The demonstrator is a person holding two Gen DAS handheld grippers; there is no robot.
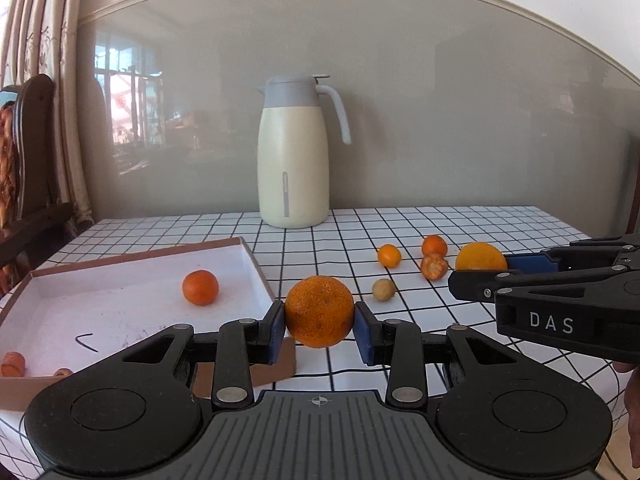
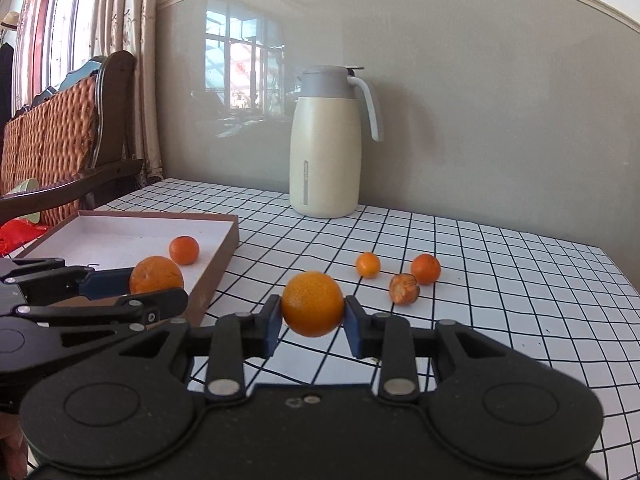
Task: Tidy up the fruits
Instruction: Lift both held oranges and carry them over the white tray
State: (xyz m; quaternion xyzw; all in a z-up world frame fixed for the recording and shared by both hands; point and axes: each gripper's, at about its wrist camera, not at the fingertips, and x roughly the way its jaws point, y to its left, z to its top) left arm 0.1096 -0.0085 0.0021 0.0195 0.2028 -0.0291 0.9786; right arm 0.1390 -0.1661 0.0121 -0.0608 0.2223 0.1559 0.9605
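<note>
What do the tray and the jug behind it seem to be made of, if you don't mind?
The tray looks like cardboard: thin brown walls, matte white lining. The jug seems painted metal, though possibly plastic: a smooth cream satin body with a grey, plastic-looking lid and handle.

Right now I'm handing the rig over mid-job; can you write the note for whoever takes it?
Left gripper: shut on a rough-skinned orange, held beside the box.
Right gripper: shut on a smooth orange, above the checked table.
Done: one tangerine lies in the box.
Left: drop both held oranges in, then fetch the four small fruits on the table: kumquat, tangerine, shrivelled one, brownish one.
</note>
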